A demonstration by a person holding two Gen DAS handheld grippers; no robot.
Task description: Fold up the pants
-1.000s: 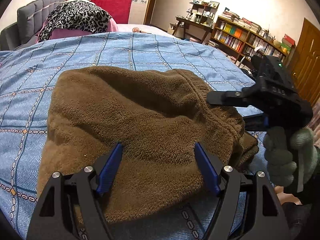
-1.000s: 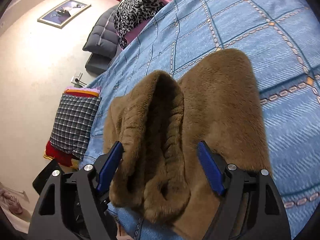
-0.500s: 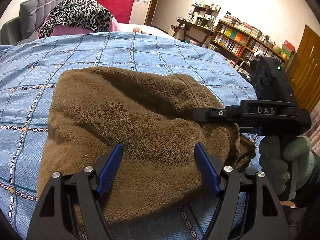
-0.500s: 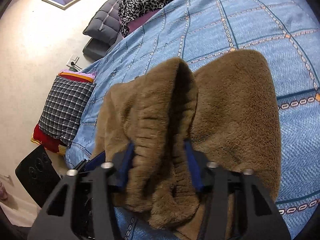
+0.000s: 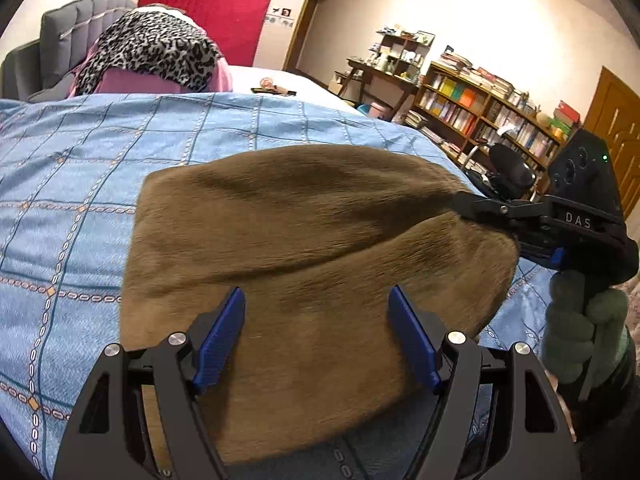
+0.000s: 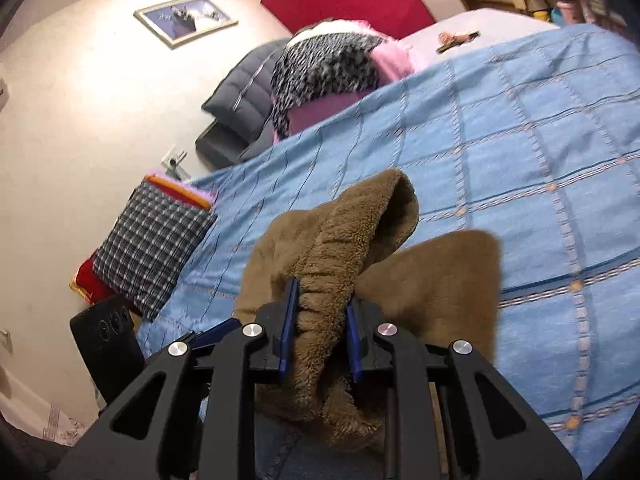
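The brown fleece pants (image 5: 304, 248) lie bunched on the blue checked bedspread (image 5: 80, 168). My left gripper (image 5: 316, 336) is open, its blue pads spread over the near part of the pants without gripping. My right gripper (image 6: 320, 336) is shut on the ribbed waistband edge of the pants (image 6: 332, 264) and holds it lifted off the bed. The right gripper also shows in the left wrist view (image 5: 480, 208) at the pants' right end, held by a gloved hand (image 5: 580, 328).
A leopard-print and pink pile (image 5: 152, 56) lies at the head of the bed against a grey headboard (image 5: 64, 40). A bookshelf (image 5: 492, 112) and desk stand at the far right. A plaid cushion (image 6: 152, 248) leans by the bed's left side.
My right gripper closed on the waistband edge and lifted it up and back. The pants stretched taut on the right. My left gripper stayed open over the pants.
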